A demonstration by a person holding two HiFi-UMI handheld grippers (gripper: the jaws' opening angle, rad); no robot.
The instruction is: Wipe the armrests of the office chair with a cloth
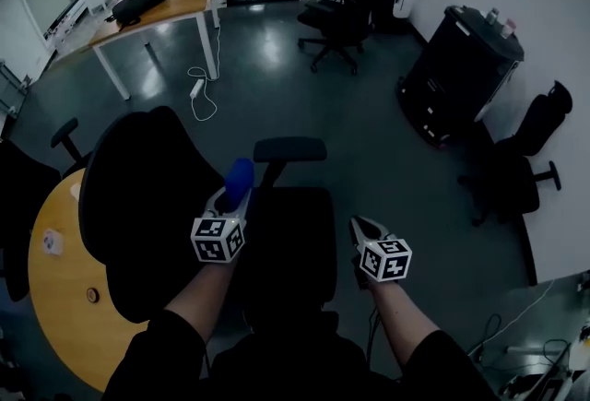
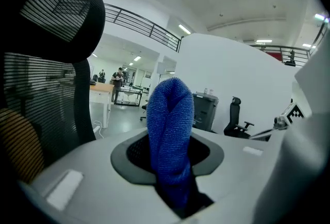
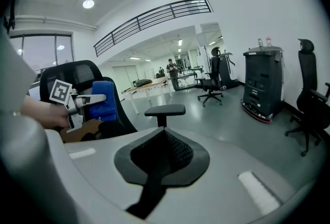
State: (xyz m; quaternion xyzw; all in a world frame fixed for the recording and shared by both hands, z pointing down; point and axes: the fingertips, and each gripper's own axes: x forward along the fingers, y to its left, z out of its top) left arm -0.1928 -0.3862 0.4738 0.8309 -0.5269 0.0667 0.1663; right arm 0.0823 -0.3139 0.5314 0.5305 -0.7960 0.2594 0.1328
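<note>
We hold the left claw (image 1: pixel 232 194) shut on the blue cloth (image 1: pixel 240 176). The left gripper view shows the cloth pinched between the two jaws as a folded bundle, rising upright past their tips. In the head view the cloth sits just beside the left end of the black armrest (image 1: pixel 289 149), a flat pad on a post. The pad belongs to the office chair (image 1: pixel 286 247) directly below us. From the right gripper view a gap shows between cloth and pad – they are near but apart.

The right claw (image 1: pixel 365 226) hangs on the other side of the office chair, well to the right of the armrest. Its own view shows the jaws brought together with nothing between them, and they point toward the armrest, which stands ahead over the grey floor (image 1: pixel 369 113).

To the left of the left claw rises a second, mesh-backed chair (image 1: pixel 138 196) – its dark back fills the left side of the left gripper view. Behind that chair lies a round wooden desk (image 1: pixel 51 298).
</note>
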